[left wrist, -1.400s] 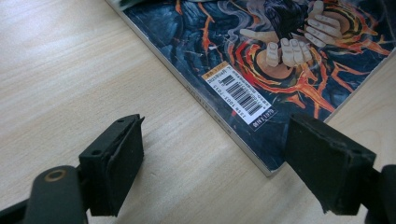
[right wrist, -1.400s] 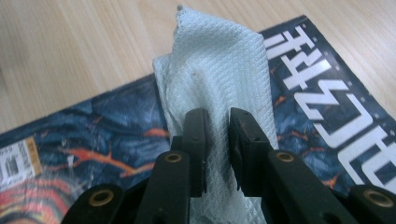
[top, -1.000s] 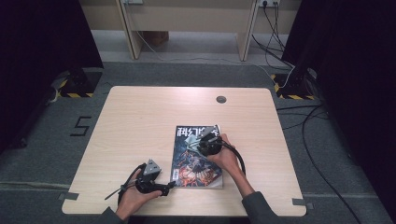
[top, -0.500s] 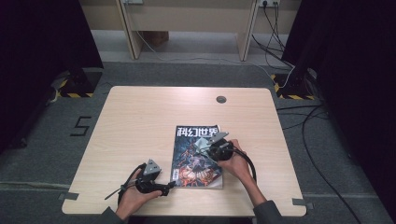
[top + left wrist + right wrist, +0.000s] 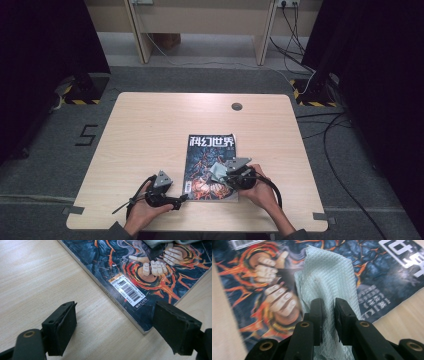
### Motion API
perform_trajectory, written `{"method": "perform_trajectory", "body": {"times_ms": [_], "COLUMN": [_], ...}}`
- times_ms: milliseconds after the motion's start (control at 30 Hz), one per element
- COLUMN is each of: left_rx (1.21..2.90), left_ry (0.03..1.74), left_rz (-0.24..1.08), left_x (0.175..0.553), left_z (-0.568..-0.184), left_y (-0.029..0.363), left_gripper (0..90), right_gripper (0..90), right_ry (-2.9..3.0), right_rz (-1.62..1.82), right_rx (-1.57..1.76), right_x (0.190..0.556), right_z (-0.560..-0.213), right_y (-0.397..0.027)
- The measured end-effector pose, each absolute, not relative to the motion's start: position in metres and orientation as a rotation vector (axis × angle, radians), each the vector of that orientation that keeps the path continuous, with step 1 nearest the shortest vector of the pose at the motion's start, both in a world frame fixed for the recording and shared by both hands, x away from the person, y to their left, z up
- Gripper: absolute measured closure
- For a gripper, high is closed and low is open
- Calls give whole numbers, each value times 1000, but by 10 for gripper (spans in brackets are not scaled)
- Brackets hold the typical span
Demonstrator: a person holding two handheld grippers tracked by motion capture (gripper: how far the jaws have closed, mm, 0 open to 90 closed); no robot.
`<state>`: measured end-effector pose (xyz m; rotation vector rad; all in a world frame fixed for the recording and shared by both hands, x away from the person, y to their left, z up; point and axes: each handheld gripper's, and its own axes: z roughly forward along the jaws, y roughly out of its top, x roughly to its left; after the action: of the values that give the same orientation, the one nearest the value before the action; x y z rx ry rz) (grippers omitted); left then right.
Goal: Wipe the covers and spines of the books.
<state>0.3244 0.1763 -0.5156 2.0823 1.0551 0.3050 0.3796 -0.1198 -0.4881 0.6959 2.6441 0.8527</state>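
A magazine (image 5: pixel 210 165) with a dark red-and-blue cover lies flat on the wooden table (image 5: pixel 150 130), near the front edge. My right gripper (image 5: pixel 328 306) is shut on a pale blue-white cloth (image 5: pixel 327 277) that rests on the cover (image 5: pixel 274 297). In the high view this right gripper (image 5: pixel 227 172) sits over the magazine's lower right part with the cloth (image 5: pixel 216 170) under it. My left gripper (image 5: pixel 113 322) stands open, its jaws either side of the magazine's lower left corner (image 5: pixel 140 326), beside the barcode (image 5: pixel 128 291). From above, the left gripper (image 5: pixel 181 198) lies at that corner.
A round grommet hole (image 5: pixel 236 106) sits near the table's far edge. Bare wood spreads left and behind the magazine. Cables (image 5: pixel 300 60) and desk legs (image 5: pixel 137 30) lie on the grey floor beyond the table.
My right gripper has drawn the cloth down the cover toward the front edge, from the upper right of the magazine to its lower right. The left gripper has stayed put.
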Motion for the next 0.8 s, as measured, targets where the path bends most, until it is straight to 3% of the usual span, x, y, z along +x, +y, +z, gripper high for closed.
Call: {"method": "perform_trajectory", "body": {"times_ms": [500,800], "left_rx": [2087,2090], "left_ry": [1055,1060], "left_rz": [301,301], "left_x": [324,324], "left_z": [-515,-515], "left_y": [177,177], "left_gripper": [184,184], "right_gripper": [774,783], "right_ry": [2684,2695], "right_rz": [882,857], "right_rx": [633,634], "right_x": [335,338], "right_z": [-488,-486], "right_y": [-127,-123]}}
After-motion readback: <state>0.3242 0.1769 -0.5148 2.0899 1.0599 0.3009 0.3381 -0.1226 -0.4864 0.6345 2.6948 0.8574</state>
